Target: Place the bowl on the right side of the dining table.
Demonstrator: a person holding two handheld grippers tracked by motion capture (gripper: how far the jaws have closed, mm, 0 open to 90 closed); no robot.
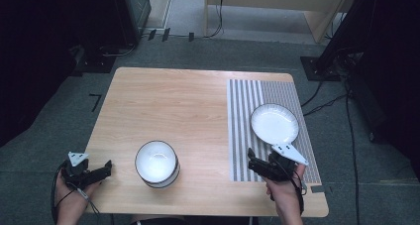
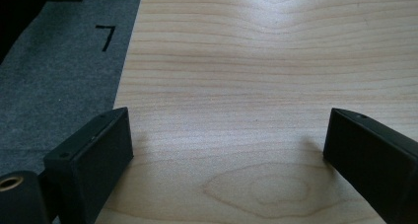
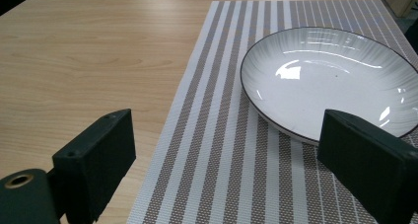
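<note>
A white bowl with a dark rim stands near the table's front edge, left of centre. On a striped placemat at the right lies a white plate with a thin dark rim. My left gripper hovers at the table's front left corner, open, left of the bowl and apart from it. In the left gripper view its jaws span bare wood. My right gripper is open over the placement's near part, just in front of the plate. The right gripper view shows the placemat between the jaws and the plate ahead to the right.
The wooden table stands on grey carpet with a black tape mark at its left. Dark equipment and a stand base with cables lie beyond the far right corner. Bare wood stretches behind the bowl.
</note>
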